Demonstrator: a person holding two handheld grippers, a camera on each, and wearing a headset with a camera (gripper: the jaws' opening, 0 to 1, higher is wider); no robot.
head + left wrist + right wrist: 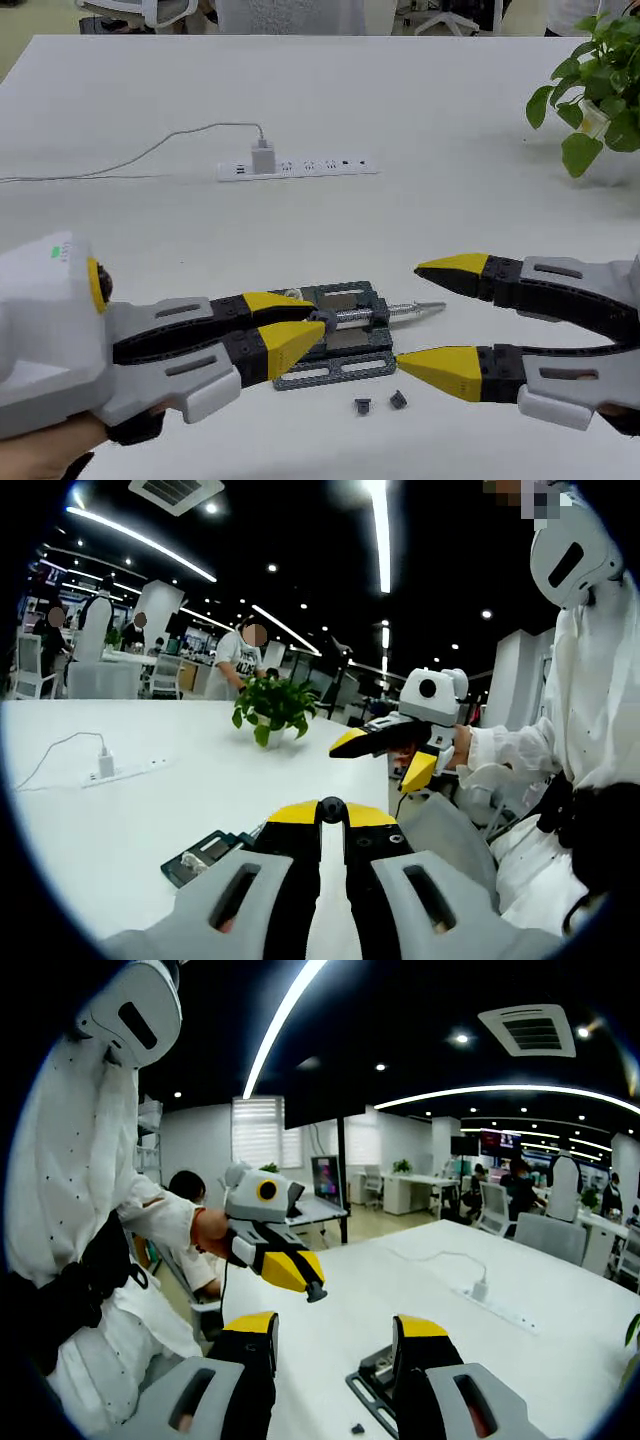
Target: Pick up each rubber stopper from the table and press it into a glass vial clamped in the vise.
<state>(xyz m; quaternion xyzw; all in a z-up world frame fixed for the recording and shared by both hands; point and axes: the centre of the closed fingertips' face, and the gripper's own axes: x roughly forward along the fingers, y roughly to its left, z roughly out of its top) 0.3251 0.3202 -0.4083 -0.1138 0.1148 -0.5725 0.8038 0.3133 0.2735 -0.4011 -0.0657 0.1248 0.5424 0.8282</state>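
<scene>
The worktop [400, 100] is finished smooth, matt white; at lower centre, the vise [350, 340] is dark matt metal, its screw [415, 311] shiny.

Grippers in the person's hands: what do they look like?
Both the left gripper and right gripper have pale grey bodies, black slotted jaws and pointed yellow tips. The left body bears a small green mark. The person wears white sleeves.
</scene>
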